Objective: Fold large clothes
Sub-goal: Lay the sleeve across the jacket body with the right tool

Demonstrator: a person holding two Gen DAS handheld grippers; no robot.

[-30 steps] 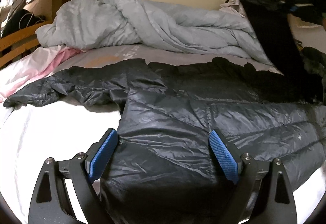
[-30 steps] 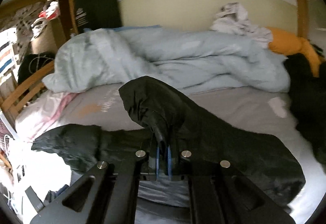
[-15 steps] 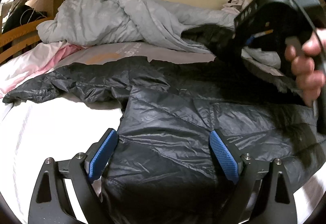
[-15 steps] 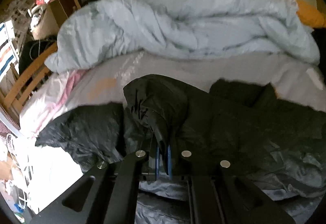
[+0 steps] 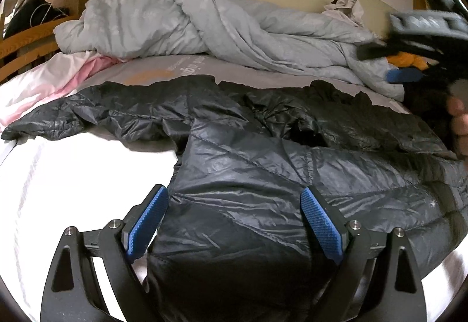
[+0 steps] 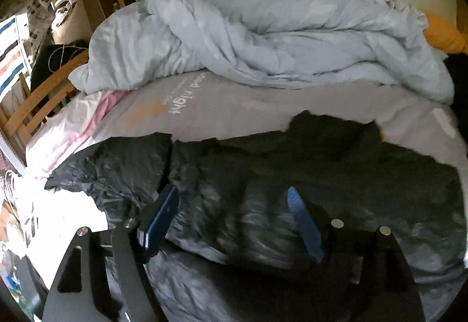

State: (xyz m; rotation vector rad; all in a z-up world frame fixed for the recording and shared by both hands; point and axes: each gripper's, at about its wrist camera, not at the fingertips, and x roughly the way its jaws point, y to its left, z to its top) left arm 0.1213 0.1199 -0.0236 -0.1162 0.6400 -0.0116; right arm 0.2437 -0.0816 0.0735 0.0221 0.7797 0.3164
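Black puffer jacket (image 5: 263,169) spread flat on the bed (image 5: 58,181)

We see its long axis run left-right across mid-frame, 1 sleeve (image 5: 67,120) pointing left; left gripper (image 5: 234,222) wide, right gripper (image 6: 234,219) opening, nothing between.

Shiny black quilted puffer jacket (image 5: 248,175), spread flat across the bed, one sleeve outstretched.
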